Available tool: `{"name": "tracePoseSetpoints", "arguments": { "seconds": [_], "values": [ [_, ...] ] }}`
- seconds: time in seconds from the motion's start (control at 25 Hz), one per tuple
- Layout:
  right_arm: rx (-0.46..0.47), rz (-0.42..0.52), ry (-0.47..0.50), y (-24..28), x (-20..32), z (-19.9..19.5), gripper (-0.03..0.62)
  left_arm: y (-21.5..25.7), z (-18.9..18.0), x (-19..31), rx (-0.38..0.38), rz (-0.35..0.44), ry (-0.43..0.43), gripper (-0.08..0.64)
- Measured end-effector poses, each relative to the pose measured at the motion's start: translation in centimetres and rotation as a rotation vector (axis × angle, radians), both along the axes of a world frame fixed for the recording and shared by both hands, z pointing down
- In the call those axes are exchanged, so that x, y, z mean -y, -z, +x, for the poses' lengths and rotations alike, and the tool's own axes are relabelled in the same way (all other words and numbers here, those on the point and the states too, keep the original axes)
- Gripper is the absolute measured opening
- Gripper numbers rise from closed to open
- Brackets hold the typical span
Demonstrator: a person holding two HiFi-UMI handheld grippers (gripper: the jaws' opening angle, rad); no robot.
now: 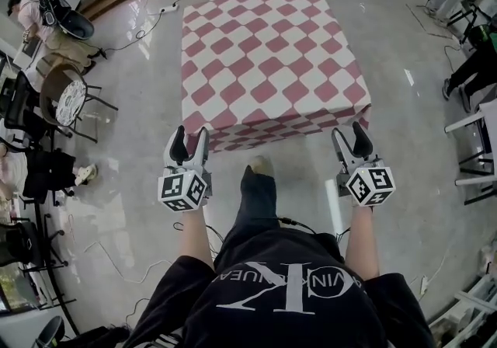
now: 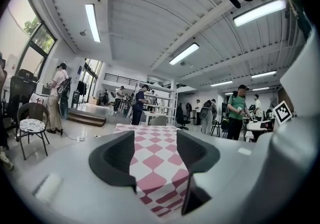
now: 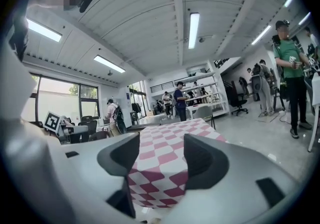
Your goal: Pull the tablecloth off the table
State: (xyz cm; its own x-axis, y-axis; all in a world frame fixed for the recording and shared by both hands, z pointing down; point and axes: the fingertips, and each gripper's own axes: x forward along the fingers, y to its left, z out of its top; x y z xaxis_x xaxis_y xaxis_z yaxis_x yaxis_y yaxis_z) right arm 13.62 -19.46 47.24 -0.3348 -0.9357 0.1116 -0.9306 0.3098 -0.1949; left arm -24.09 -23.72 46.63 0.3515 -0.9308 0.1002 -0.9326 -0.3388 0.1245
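- The red-and-white checked tablecloth (image 1: 268, 59) lay spread flat over the table, hiding it completely. Its near edge hung down the side facing the person.
- The left gripper (image 1: 190, 137) sat at the cloth's near-left corner with its jaws apart. In the left gripper view, the cloth (image 2: 155, 168) showed in the gap between them, with neither pad pressing on it.
- The right gripper (image 1: 349, 133) sat at the near-right corner, its jaws also apart. In the right gripper view, the hanging cloth (image 3: 162, 168) showed between them but was not clamped.
- Both grippers were level with the cloth's near edge. Whether a fingertip brushed the fabric could not be told.
- The person's dark-trousered leg (image 1: 258, 191) stood between the grippers, just short of the hanging edge.
- Glossy pale floor (image 1: 140, 183) surrounded the table, with thin cables trailing over it.
- A chair with a round patterned seat (image 1: 68, 102) stood well off to the left.
- Several people stood around desks and shelves in the background of both gripper views.
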Motion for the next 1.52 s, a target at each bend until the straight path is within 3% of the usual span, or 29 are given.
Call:
{"name": "tracePoseSetpoints", "arguments": {
  "seconds": [0.4, 0.88, 1.12, 1.52],
  "values": [
    [-0.039, -0.051, 0.006, -0.1, 12.0, -0.1, 0.252, -0.3, 1.5, 13.4, -0.006, -0.021, -0.052, 0.267],
    [-0.113, -0.178, 0.077, -2.5, 26.6, -3.5, 0.262, -2.2, -0.4, 28.3, -0.047, -0.073, -0.066, 0.282],
    [-0.152, -0.245, 0.091, -4.8, 30.1, -4.1, 0.267, -3.3, -0.5, 31.5, -0.049, -0.089, -0.081, 0.29],
    [-0.185, -0.382, 0.106, -8.9, 32.9, -2.3, 0.282, -7.2, 0.0, 32.0, -0.043, -0.195, -0.072, 0.305]
  ]
}}
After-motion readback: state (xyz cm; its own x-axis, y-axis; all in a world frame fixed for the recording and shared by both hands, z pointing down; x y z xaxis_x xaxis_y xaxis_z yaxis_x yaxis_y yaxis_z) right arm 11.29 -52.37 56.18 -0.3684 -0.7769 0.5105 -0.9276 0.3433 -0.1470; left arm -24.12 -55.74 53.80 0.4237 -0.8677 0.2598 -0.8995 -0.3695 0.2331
